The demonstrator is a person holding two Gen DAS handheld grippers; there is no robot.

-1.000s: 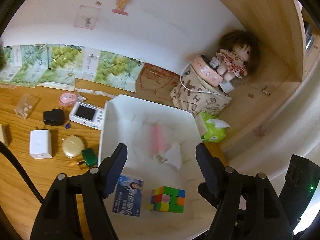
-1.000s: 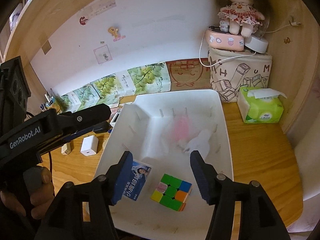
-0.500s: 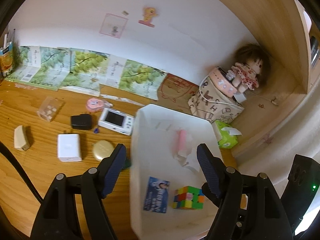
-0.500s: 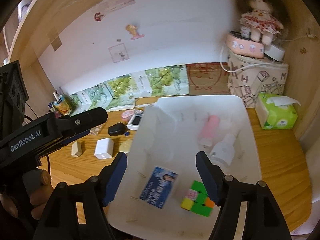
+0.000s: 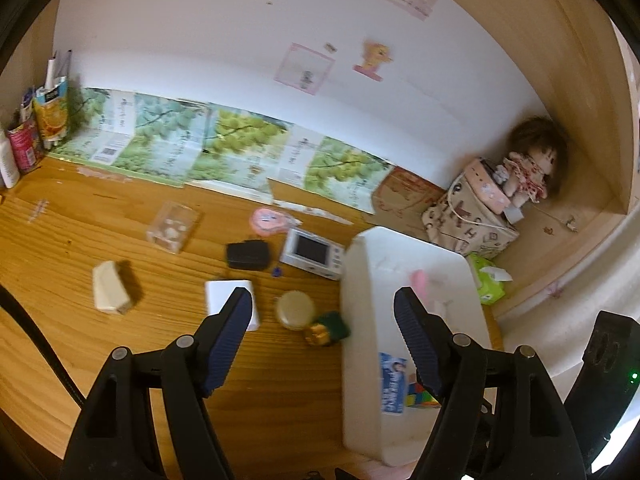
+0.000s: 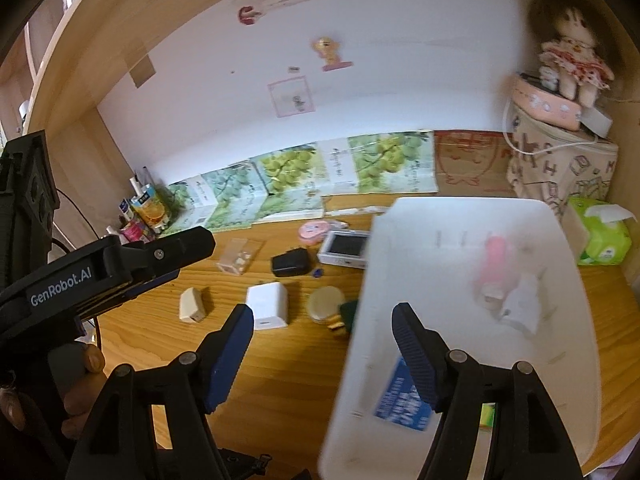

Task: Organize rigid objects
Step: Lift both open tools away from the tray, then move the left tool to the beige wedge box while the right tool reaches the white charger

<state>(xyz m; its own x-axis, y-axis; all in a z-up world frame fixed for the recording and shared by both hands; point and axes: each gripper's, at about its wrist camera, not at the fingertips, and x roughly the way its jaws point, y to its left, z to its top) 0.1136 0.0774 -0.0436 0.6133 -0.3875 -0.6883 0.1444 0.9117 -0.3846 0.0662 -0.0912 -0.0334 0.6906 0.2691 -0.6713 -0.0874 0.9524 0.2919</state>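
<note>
Left of the white bin (image 5: 360, 280), loose items such as the white charger (image 6: 267, 306) are approached on the tabletop (image 5: 100, 240); left hand-held gripper (image 5: 324, 334) is spread empty, right hand-held gripper (image 6: 323, 346) is opening empty, so a descent is judged next.

Two wrist views angled down, both over desk (image 5: 60, 248) and white bin (image 6: 472, 208).

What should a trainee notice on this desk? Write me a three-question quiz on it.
1. Which lies in the white bin? A blue card; B black adapter; C small camera.
2. True or false: the white charger lies on the desk, outside the bin.
3. What sits on the pink box in the back corner?
Key: 1 A. 2 True. 3 The doll.
</note>
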